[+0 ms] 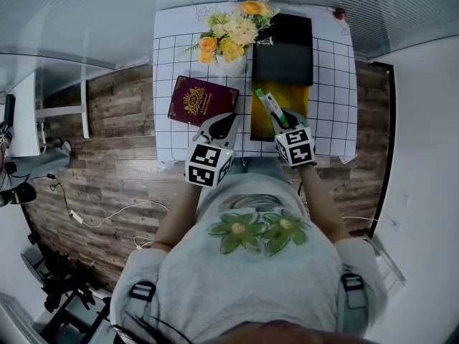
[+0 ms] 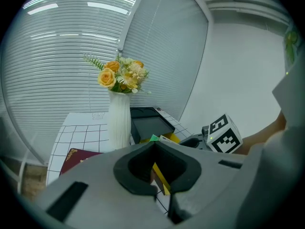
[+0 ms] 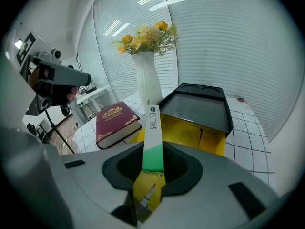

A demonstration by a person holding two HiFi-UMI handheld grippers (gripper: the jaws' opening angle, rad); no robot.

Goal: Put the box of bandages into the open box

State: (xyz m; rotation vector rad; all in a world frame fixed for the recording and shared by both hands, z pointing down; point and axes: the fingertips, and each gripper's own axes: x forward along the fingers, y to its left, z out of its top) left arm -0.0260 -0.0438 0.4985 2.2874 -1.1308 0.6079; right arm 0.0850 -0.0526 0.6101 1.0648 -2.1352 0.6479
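Gridded white table (image 1: pixel 331 84) sits against window blinds, with wood floor to its left. I see bare grid along the right edge and between the maroon book (image 1: pixel 201 100) and the open box (image 3: pixel 190 135). The right gripper (image 1: pixel 283 120) clamps the bandage box (image 3: pixel 153 137) by its green end. Its long axis runs away from me, white end far, over the open box's near edge. The open box shows yellow lining, with the black lid (image 1: pixel 283 49) at its far side. The left gripper (image 1: pixel 224 124) is pinched together, holding nothing, just right of the book.
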